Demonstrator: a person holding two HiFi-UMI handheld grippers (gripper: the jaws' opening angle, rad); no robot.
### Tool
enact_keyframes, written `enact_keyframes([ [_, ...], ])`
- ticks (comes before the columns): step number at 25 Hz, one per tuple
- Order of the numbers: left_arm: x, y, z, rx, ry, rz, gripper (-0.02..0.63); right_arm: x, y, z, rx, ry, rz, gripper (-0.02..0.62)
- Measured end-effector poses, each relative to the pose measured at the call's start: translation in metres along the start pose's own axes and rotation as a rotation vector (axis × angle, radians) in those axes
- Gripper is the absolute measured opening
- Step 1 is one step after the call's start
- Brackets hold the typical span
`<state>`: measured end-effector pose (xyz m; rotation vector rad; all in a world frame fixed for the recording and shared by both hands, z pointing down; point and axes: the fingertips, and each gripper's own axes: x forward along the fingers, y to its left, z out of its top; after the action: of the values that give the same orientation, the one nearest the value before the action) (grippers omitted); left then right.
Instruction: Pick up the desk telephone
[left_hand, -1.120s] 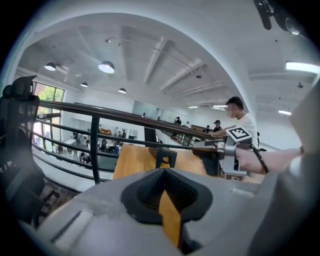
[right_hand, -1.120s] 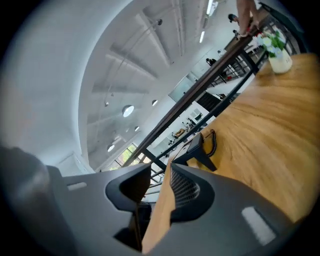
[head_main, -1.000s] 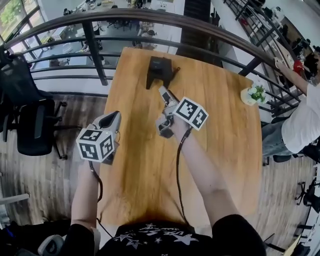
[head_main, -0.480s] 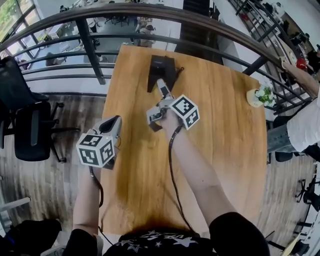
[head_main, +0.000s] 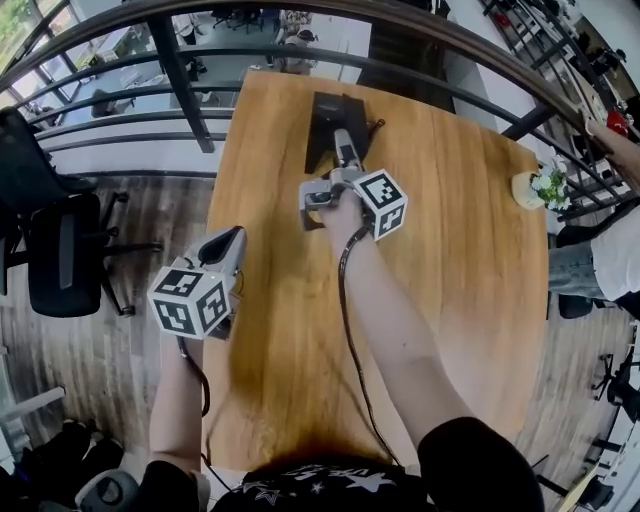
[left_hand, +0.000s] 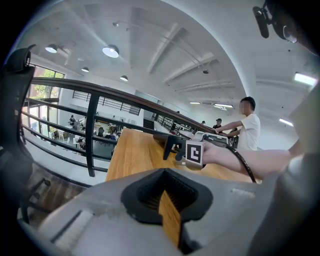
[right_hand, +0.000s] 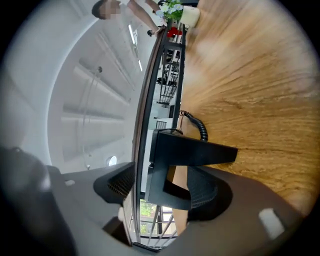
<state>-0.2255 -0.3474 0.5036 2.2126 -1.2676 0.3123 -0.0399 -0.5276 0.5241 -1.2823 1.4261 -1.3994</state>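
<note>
While the desk telephone (head_main: 330, 118) points lengthwise away (cord (head_main: 374, 127) rightward), right gripper (head_main: 340, 165), just opened, flanks it.

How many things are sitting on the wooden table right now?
2. A black telephone at the far edge, by the railing; a small potted plant at the right edge. The arm hides some tabletop.

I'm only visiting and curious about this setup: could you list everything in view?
Table: one, wooden, centre.
Telephone: one, black, table's far end.
Plant: one, green, pale pot, table's right edge.
Railing: one, dark, behind table.
Chairs: seemingly two, black, floor at left.
Bystander: one, white shirt, far right.
Left gripper: one, grey, jaws together, above table's left edge.
Right gripper: one, grey, jaws just opened, telephone's near part between them, not gripped.
</note>
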Motion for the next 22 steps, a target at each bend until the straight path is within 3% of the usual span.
enact_keyframes([
  [8,0.004,0.008,-0.006,-0.010,0.006,-0.003,0.002,0.019,-0.005,0.007,0.097,-0.089,-0.017,0.317],
  [17,0.009,0.009,-0.011,-0.033,0.007,-0.008,0.002,0.030,-0.014,0.010,0.097,-0.147,-0.144,0.224],
  [22,0.010,0.014,-0.012,-0.037,0.012,0.002,0.002,0.031,-0.014,0.009,0.086,-0.130,-0.153,0.211],
])
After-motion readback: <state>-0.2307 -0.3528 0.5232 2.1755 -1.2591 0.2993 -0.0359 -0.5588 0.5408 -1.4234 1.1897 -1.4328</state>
